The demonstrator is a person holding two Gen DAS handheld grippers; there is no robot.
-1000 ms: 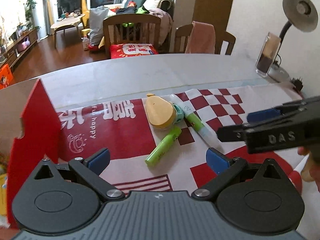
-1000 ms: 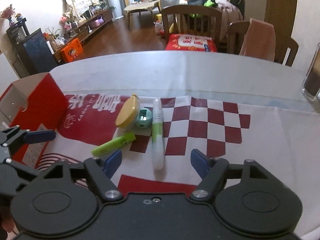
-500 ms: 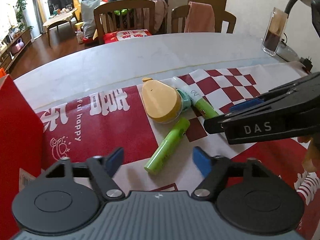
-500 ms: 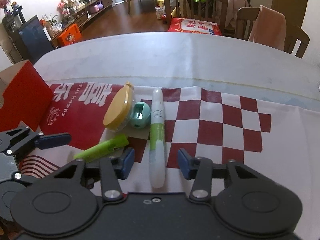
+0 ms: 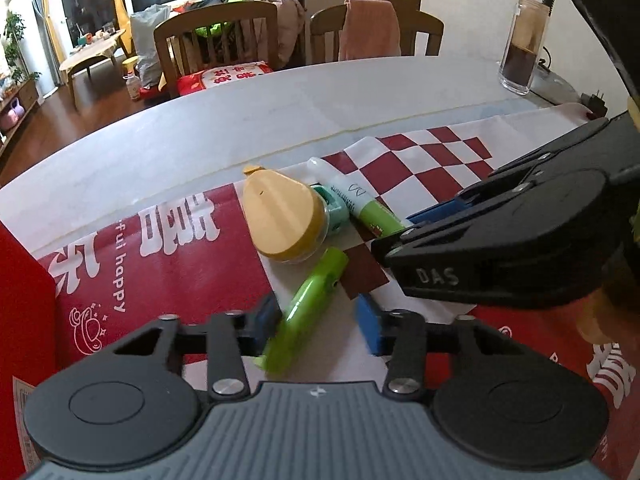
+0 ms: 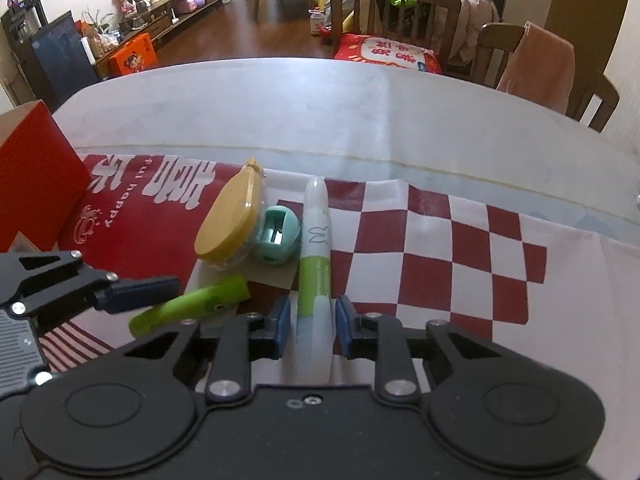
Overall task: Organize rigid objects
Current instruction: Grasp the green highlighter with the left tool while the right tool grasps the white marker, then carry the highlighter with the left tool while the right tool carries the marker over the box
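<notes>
Closing on two pens at once: right gripper [image 6: 310, 326] has its blue pads clamped on the near, translucent-white end of the white-and-green pen [image 6: 315, 264], which lies on the checked red-and-white cloth [image 6: 460, 240] pointing away from the camera; jaws about as narrow as they go, pen between them. Left gripper [image 5: 318, 322] is closing around the lime-green marker [image 5: 306, 308]; the marker lies diagonally between the pads, left pad looks touching or just beside its barrel, right pad apart from it with cloth visible in the gap, so no firm grip there. From the right wrist view the marker [image 6: 190, 308] sits left of the pen, with the left gripper's blue finger [image 6: 138, 294] just above its near end. Yellow pear-shaped case [image 5: 282, 216] lies beyond the marker, touching the teal pencil sharpener [image 5: 334, 210], and the sharpener sits against the white-and-green pen's side. Right gripper body, marked DAS, fills the right of the left wrist view [image 5: 504, 240]. Red box [image 6: 34, 178] stands at the cloth's left edge, well apart from the pens. Glass tumbler [image 5: 524, 46] with dark contents stands at the far right of the white table [image 5: 200, 144]. Wooden chairs [image 5: 218, 38] behind the table, one with a pink towel [image 5: 370, 28] over its back.
</notes>
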